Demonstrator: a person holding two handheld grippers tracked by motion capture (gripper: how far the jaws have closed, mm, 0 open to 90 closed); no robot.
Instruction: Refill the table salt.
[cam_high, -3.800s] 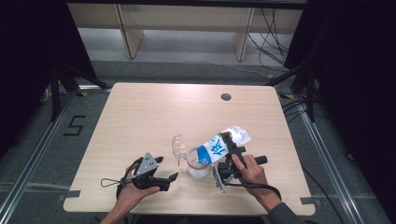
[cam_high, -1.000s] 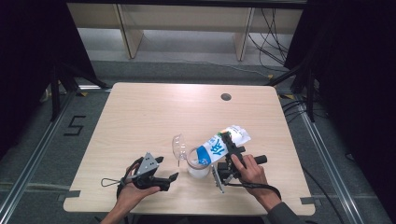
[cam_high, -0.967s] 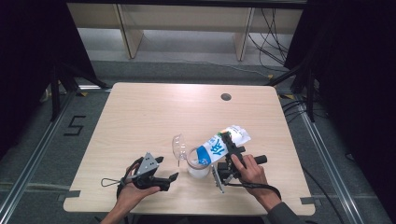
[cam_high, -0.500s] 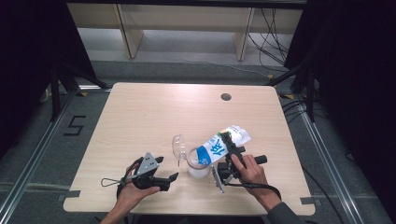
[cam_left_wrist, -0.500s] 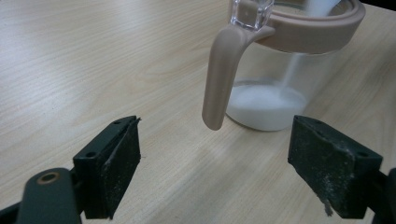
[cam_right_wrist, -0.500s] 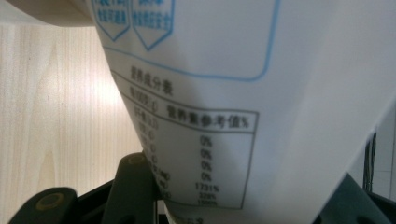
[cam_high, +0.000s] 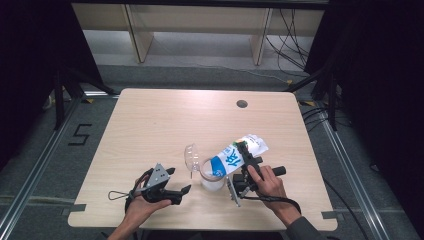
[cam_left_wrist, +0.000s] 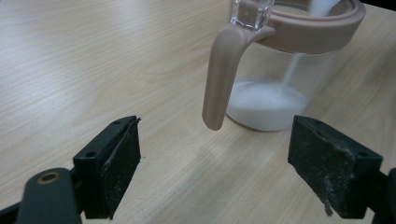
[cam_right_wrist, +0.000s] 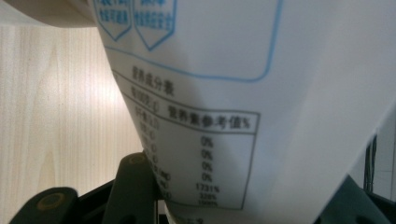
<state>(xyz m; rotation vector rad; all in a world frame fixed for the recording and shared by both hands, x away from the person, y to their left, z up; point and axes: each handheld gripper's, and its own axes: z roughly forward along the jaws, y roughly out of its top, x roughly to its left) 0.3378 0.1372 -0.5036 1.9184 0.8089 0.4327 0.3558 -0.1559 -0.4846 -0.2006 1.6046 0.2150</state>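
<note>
A clear jar (cam_high: 210, 176) (cam_left_wrist: 280, 88) with a tan rim, a tan handle (cam_left_wrist: 218, 79) and a flipped-open clear lid (cam_high: 191, 156) stands near the table's front edge. White powder (cam_left_wrist: 264, 103) covers its bottom, and a thin stream falls into it. My right gripper (cam_high: 248, 159) is shut on a white-and-blue bag (cam_high: 235, 155) (cam_right_wrist: 243, 93), tilted mouth-down over the jar. My left gripper (cam_high: 178, 181) (cam_left_wrist: 229, 172) rests on the table left of the jar, open, jaws either side of the handle but short of it.
The wooden table (cam_high: 165, 120) has a round cable hole (cam_high: 242, 104) at the back right. Beyond the table stand shelf units (cam_high: 200, 22), with cables on the floor at the right.
Nothing has visibly moved; the bag stays tilted over the jar and the left gripper stays put.
</note>
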